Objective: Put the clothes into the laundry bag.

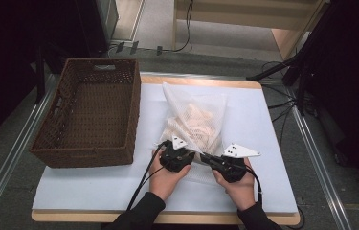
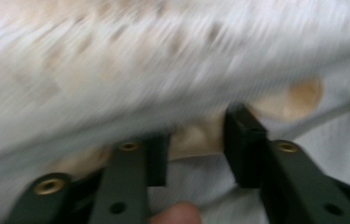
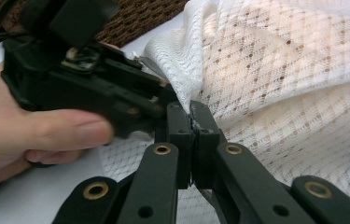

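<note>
Nearest the person, both hands come in over the near edge of the white-covered table (image 1: pixel 95 184), each holding a black gripper at the near end of a white mesh laundry bag (image 1: pixel 197 120). The right gripper (image 3: pixel 192 133) has its jaws pressed together on a fold of the bag's netting. The left gripper (image 2: pixel 196 149), just left of it and almost touching it, has its jaws apart with a pale lump of the bag's cloth between them; the blur hides whether they press on it. The bag lies in the middle of the table, running away to a peaked far end, its open weave showing cream-coloured fabric bunched inside. Left of it, just beside, stands a dark brown rectangular woven wicker basket (image 1: pixel 91 153).
</note>
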A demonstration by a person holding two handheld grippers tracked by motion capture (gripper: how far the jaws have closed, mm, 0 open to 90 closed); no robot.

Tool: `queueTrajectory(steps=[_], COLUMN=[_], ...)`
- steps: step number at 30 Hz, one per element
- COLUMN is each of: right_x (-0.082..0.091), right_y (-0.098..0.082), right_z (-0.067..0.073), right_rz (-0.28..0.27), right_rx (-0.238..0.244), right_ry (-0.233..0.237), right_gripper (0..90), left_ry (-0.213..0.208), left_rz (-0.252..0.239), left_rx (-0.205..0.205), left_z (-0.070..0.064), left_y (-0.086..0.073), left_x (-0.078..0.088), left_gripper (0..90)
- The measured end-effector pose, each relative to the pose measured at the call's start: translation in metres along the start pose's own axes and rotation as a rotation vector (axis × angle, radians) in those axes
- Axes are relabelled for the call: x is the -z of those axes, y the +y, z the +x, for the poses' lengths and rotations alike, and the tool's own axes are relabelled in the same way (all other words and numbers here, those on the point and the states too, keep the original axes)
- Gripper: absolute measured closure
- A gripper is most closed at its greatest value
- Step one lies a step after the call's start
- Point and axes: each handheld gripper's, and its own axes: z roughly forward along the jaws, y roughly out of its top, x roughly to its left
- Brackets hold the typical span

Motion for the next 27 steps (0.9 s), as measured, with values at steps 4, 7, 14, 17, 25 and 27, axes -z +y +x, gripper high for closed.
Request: queueTrajectory(steps=[4, 7, 14, 17, 25, 27], right_x=[0.001, 0.002, -0.001, 0.001, 0.009, 0.015], right_y=[-0.001, -0.001, -0.004, -0.003, -0.002, -0.003], right_z=[-0.002, -0.002, -0.005, -0.007, -0.011, -0.014], right_rz=[-0.004, -0.005, 0.023, 0.012, -0.079, -0.110], right_rx=[-0.009, -0.010, -0.016, -0.025, -0.041, -0.044], right_ry=[-0.008, -0.004, -0.034, -0.033, -0.046, -0.065], right_gripper=[89.5, 89.5, 89.5, 89.3, 64.5, 60.1], left_ry=[0.020, 0.083, -0.003, -0.012, -0.002, 0.009], left_rz=[-0.143, -0.208, -0.088, -0.107, -0.117, -0.116], left_rx=[0.051, 0.110, 0.066, 0.034, -0.022, -0.036], left_z=[-0.001, 0.002, 0.010, 0.013, 0.024, 0.026], left_y=[0.011, 0.015, 0.009, 0.005, -0.015, -0.023], left_x=[0.002, 0.004, 0.001, 0.016, 0.052, 0.062], left_gripper=[87.6, 87.4, 70.7, 62.8, 58.4, 57.5])
